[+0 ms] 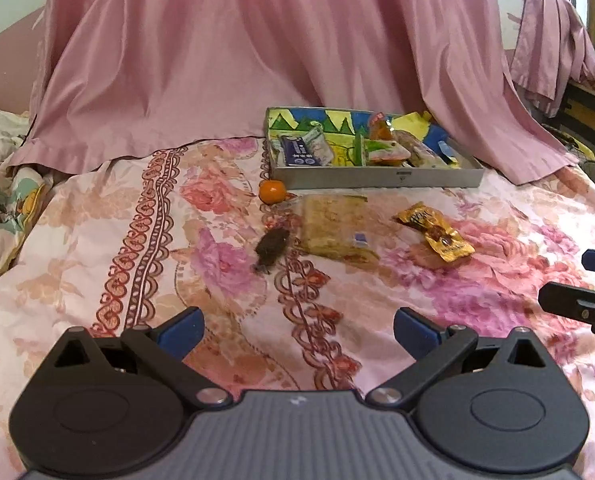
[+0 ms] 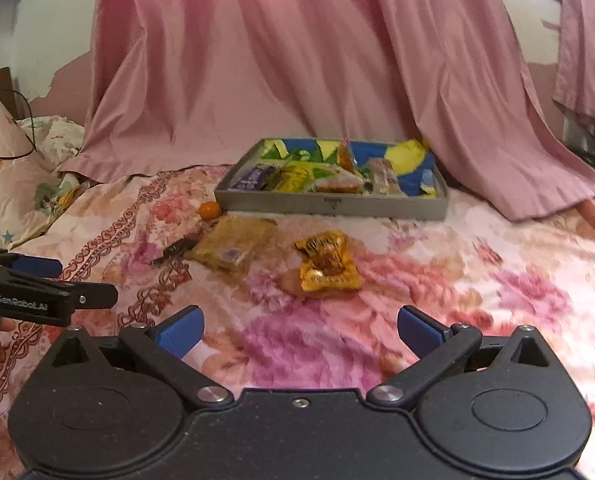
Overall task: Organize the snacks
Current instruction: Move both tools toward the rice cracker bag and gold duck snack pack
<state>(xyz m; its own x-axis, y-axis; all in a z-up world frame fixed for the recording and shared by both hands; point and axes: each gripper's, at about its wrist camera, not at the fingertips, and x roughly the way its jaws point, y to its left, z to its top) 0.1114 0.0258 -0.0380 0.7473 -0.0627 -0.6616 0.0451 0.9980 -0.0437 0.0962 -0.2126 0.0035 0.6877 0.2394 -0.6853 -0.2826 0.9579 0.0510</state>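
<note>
Four snacks lie loose on the floral bedspread [image 1: 97, 248], all on the near side of the grey tray [image 1: 377, 179], which is the landmark here. The small orange fruit [image 1: 272, 192] sits just off the tray's near-left corner. The clear-wrapped flat pastry [image 1: 335, 228] lies near the tray's front wall, a little toward the camera. Just left of that pastry, and farther from the tray than the fruit, is a small dark wrapped piece [image 1: 272, 245]; I cannot tell what it is. The yellow-gold packet [image 2: 327, 262] lies in front of the tray's middle, to the right of the pastry and apart from it.

Inside the tray, several packets are heaped over its blue, green and yellow lining, among them a blue-and-white packet [image 1: 299, 151] at its left end. The pink draped cloth [image 1: 257, 60] falls behind the tray and touches its far-right corner.

The left gripper [image 1: 297, 332] has its blue pads spread wide and holds nothing. The right gripper [image 2: 299, 332] is likewise spread and empty, hanging closest to the yellow-gold packet.

By my reading the sorting is more than half done: most snacks are in the tray, four remain outside it, and no pickup is under way.
</note>
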